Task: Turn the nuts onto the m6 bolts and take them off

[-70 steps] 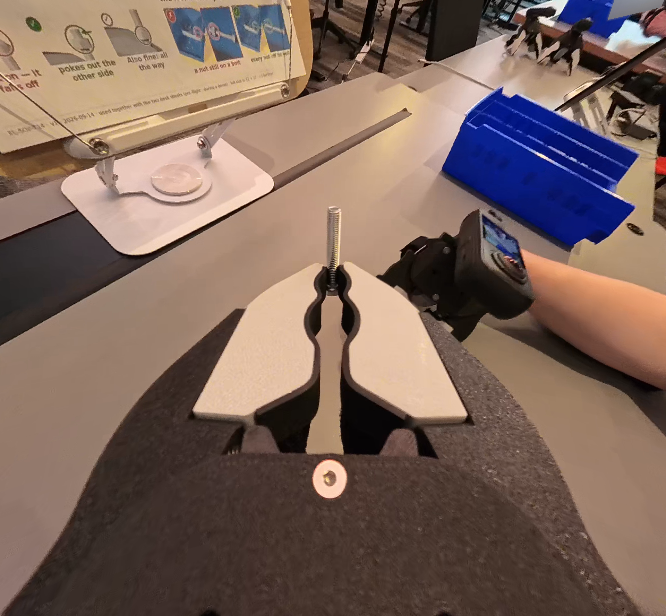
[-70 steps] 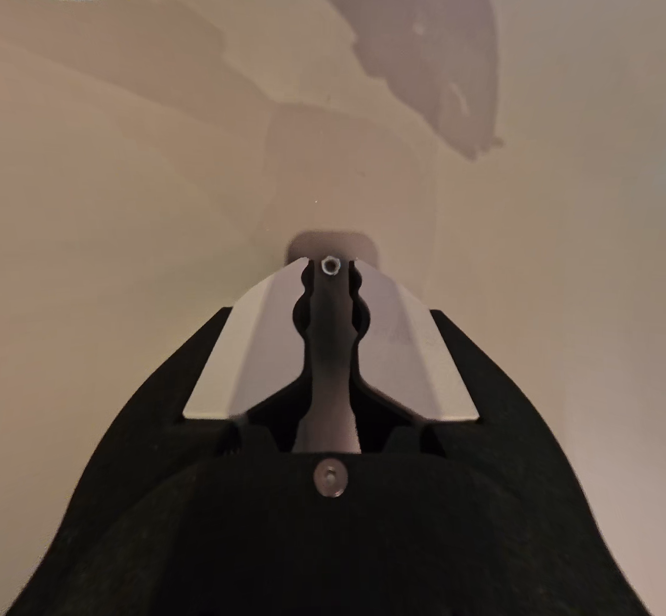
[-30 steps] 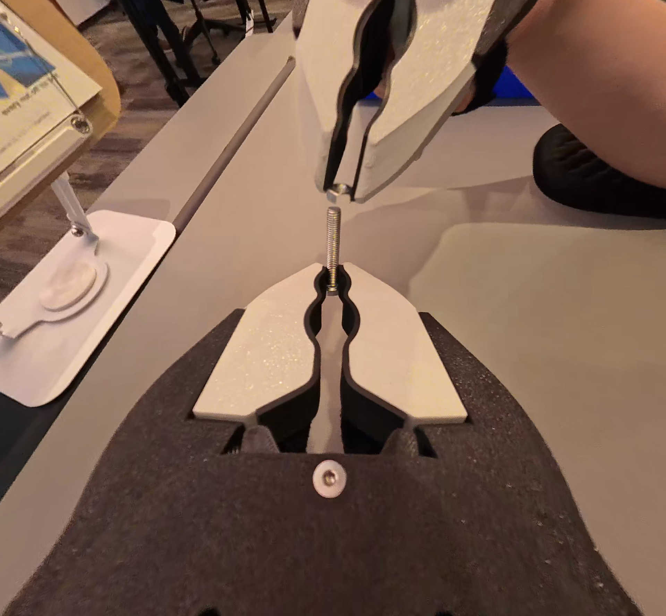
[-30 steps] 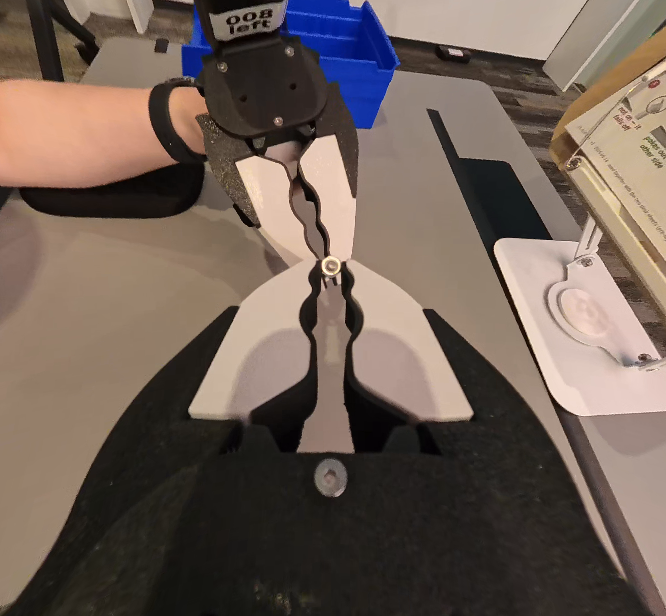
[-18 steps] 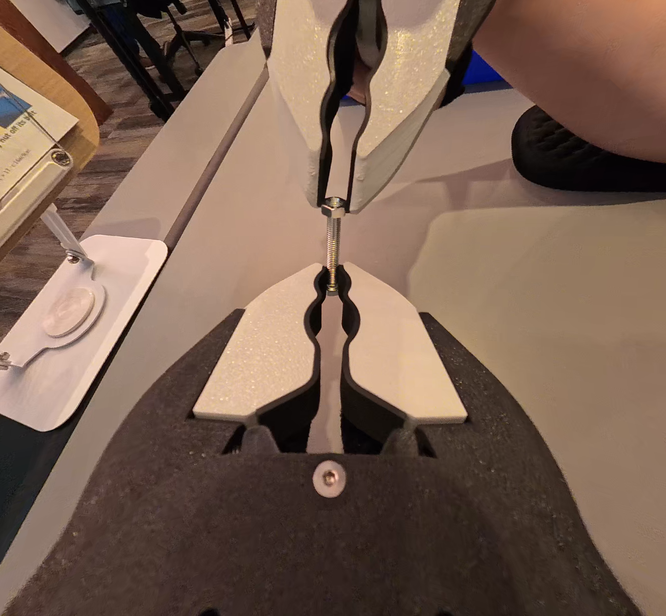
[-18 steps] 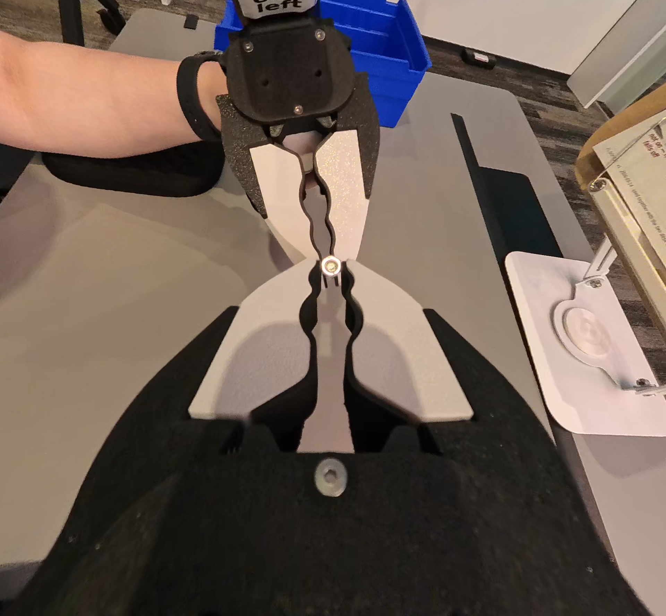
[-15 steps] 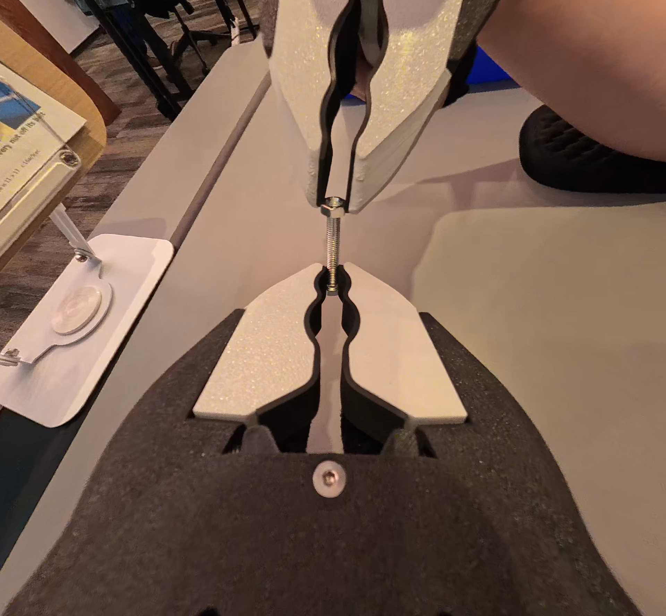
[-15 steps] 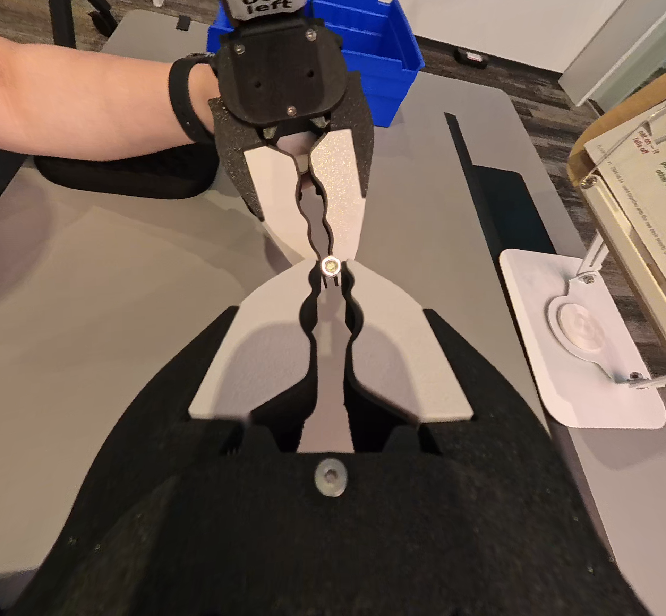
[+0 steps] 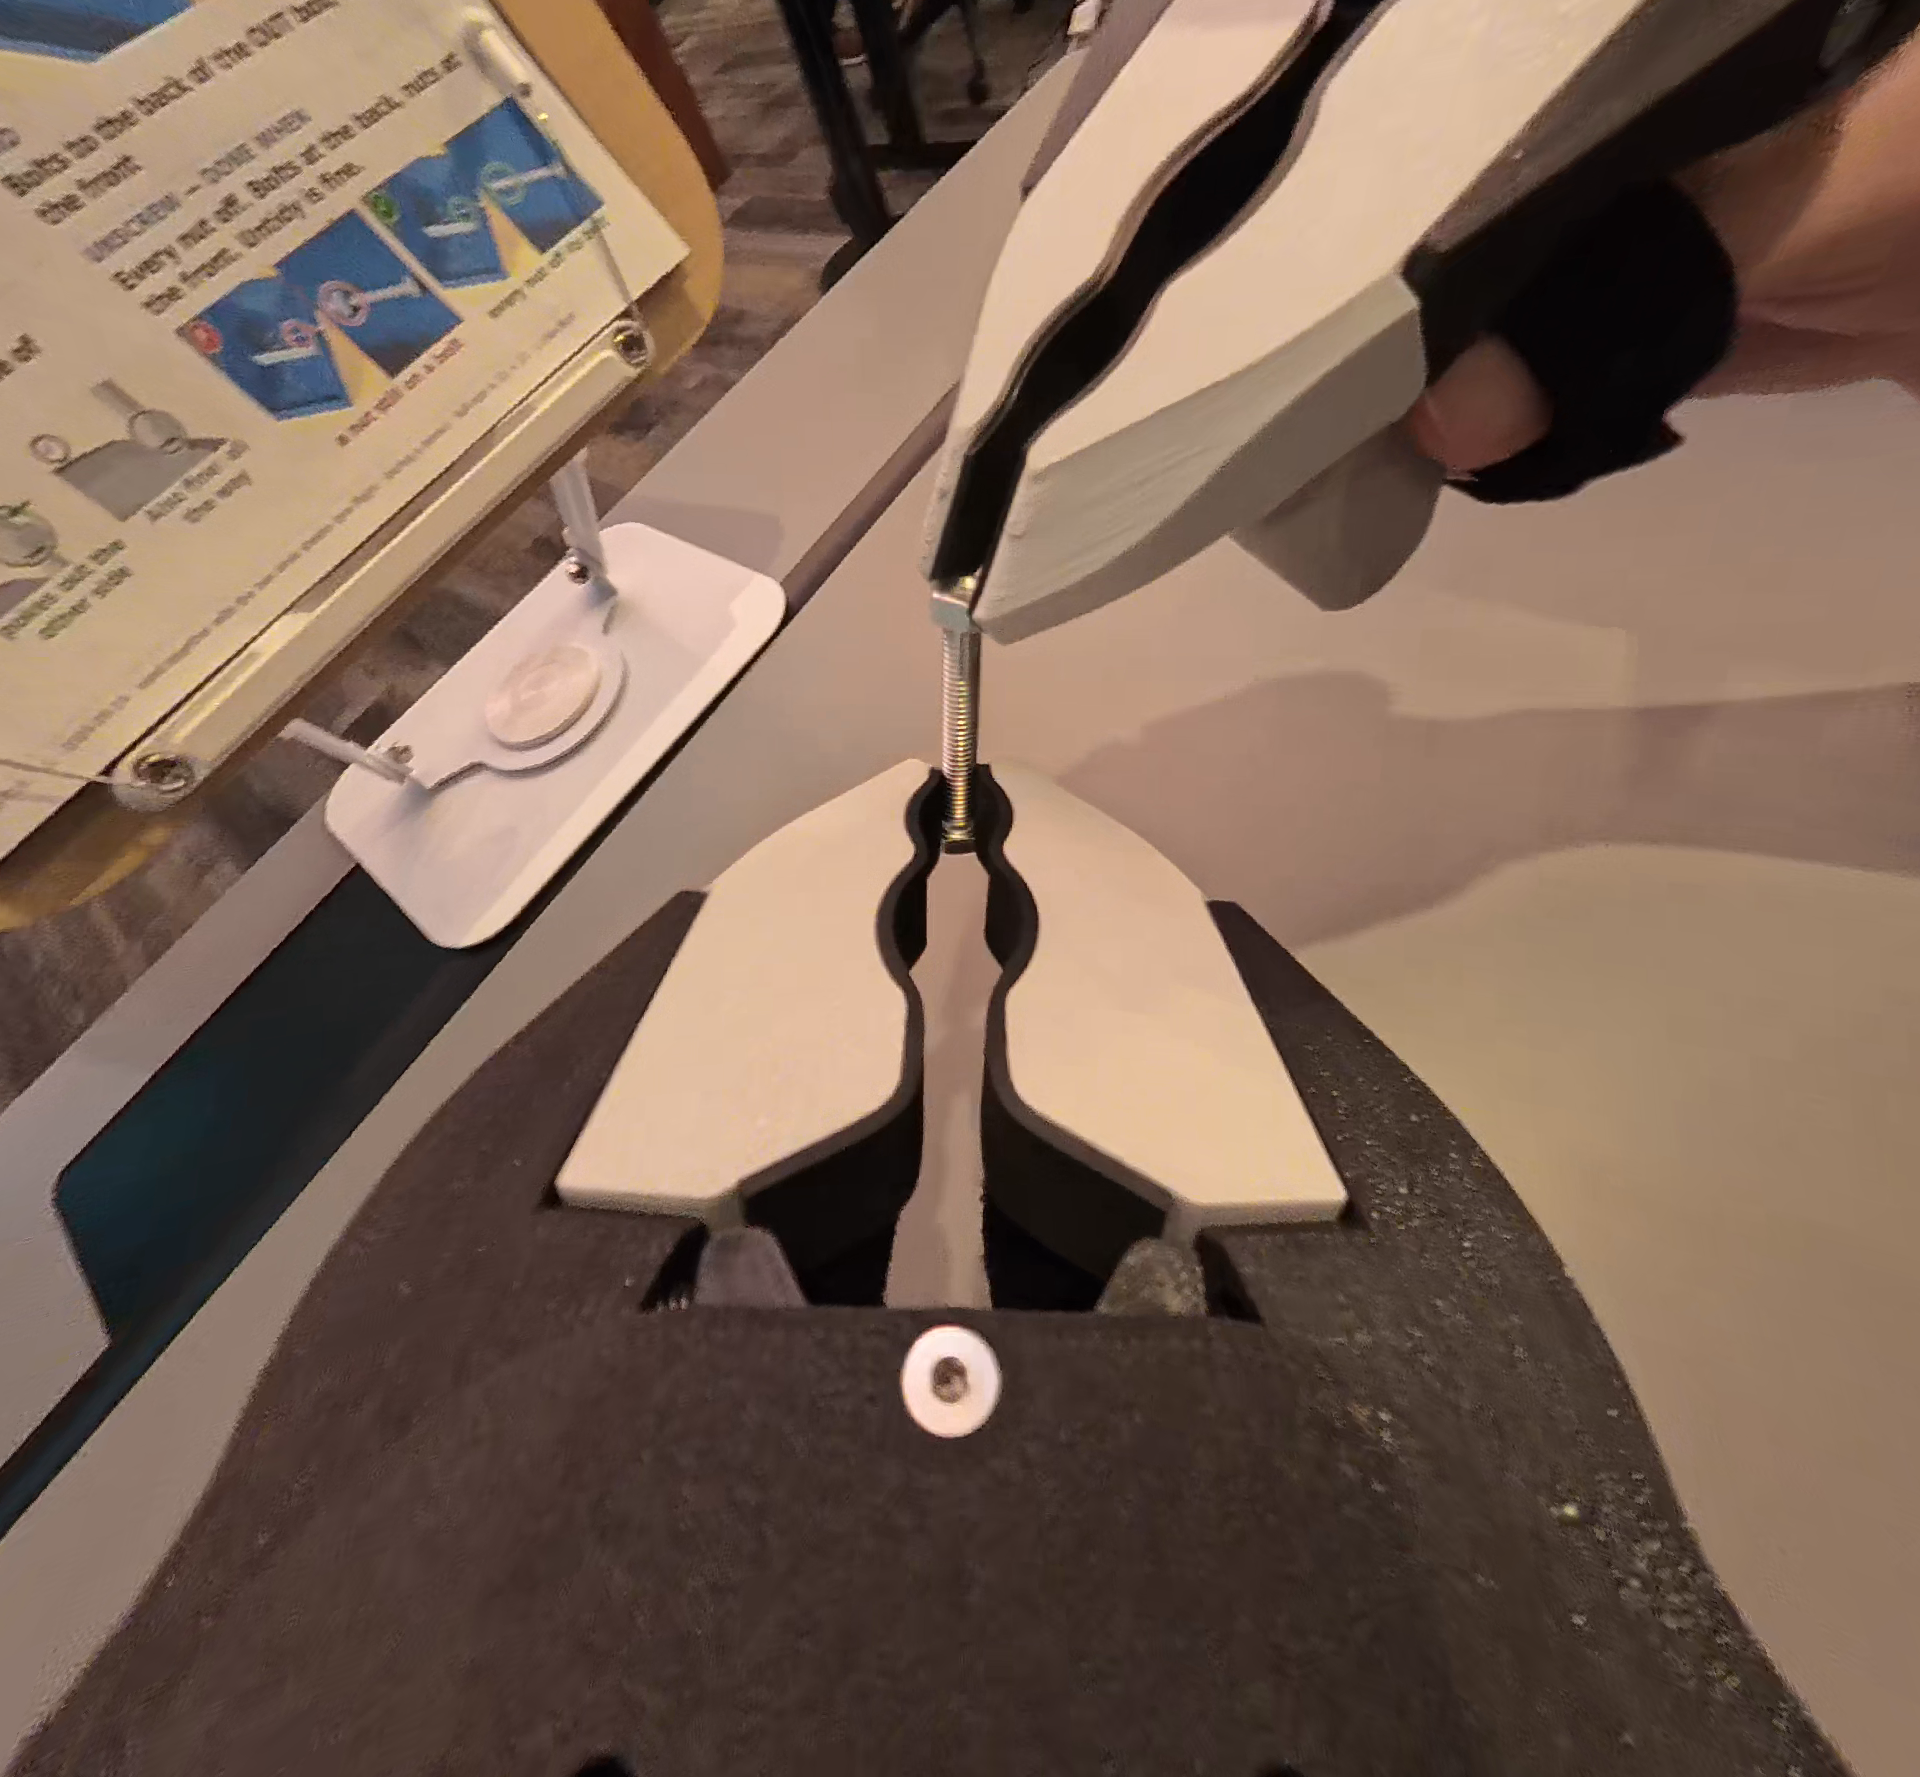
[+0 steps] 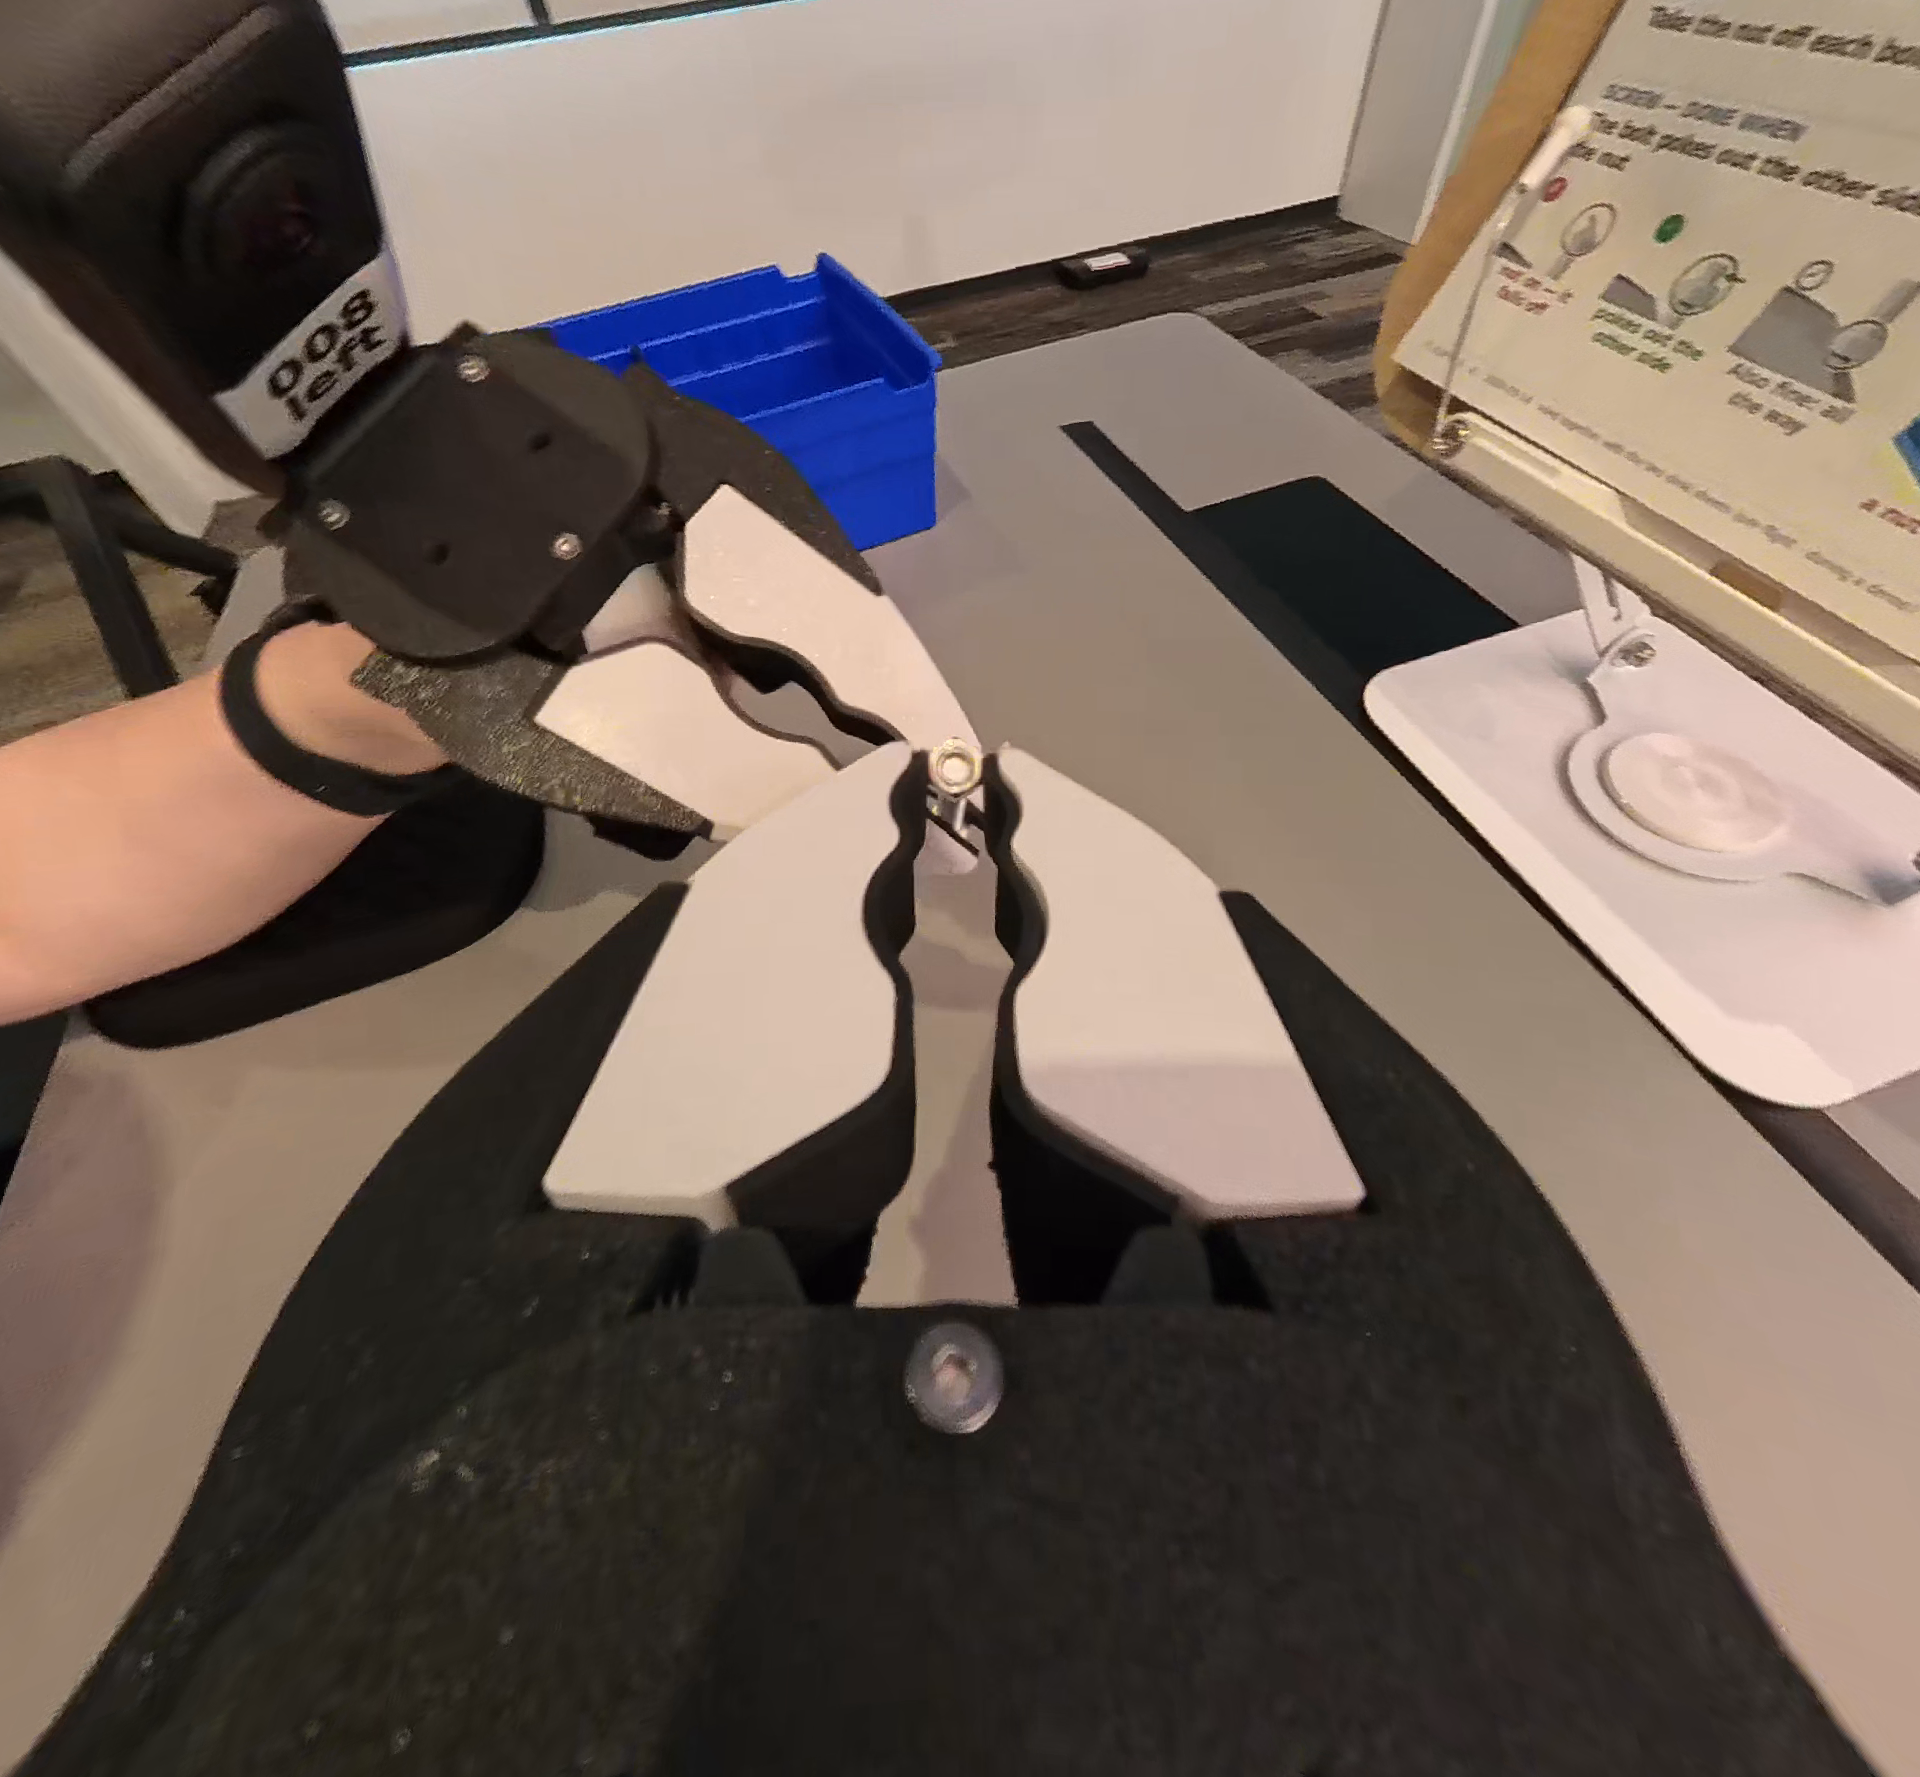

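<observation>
Clamping the bolt (image 9: 956, 719), left hand-held gripper (image 9: 954, 818); right hand-held gripper (image 10: 954, 777) pinches nut (image 10: 954, 769), threads hidden

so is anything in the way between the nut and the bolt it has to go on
Nothing visible. The right gripper holds the nut right at the tip of the bolt, whose head end the left gripper clamps; bare thread runs below.

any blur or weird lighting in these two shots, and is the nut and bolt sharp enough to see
Left wrist view: warm, dim cast; the instruction sheet at left is motion-smeared, the right gripper is soft at its edges, while the bolt threads and the nut read clearly, with long shadows on the table. Right wrist view: brighter, cooler light; the nut is sharp end-on, the edges bent by the wide lens.
</observation>
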Available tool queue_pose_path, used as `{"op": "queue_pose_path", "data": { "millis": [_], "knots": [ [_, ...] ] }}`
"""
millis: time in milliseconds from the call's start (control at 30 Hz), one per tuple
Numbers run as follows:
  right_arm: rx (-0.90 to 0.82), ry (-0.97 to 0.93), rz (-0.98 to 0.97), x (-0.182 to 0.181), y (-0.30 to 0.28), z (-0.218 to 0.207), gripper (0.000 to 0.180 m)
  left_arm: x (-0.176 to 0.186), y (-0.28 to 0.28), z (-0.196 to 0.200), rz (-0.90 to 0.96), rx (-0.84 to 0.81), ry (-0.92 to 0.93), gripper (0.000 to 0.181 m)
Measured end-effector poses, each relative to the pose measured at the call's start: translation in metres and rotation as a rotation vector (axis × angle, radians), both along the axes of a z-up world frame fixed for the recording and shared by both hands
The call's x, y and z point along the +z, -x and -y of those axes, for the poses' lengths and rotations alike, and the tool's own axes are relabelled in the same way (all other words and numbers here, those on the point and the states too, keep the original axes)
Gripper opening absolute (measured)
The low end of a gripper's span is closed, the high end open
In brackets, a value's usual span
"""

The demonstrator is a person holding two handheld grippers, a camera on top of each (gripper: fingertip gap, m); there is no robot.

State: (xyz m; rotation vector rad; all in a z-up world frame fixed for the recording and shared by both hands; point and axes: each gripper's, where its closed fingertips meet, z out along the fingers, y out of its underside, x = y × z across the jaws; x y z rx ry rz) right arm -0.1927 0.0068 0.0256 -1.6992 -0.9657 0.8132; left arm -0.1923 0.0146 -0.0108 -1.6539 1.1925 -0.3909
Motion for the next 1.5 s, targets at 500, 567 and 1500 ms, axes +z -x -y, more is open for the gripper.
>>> {"op": "queue_pose_path", "data": {
  "millis": [500, 567, 1500],
  "knots": [
    [-0.104, 0.081, -0.031, 0.0, -0.001, -0.006, 0.009, 0.001, 0.0, -0.007, 0.001, 0.091, -0.026, 0.005],
    [-0.111, 0.062, -0.009, 0.0, -0.002, -0.006, 0.009, 0.001, -0.002, -0.007, 0.007, 0.094, -0.029, 0.005],
    [-0.101, -0.086, 0.126, 0.008, -0.009, -0.001, 0.031, 0.006, -0.008, 0.001, 0.096, 0.008, 0.022, 0.005]
  ]
}}
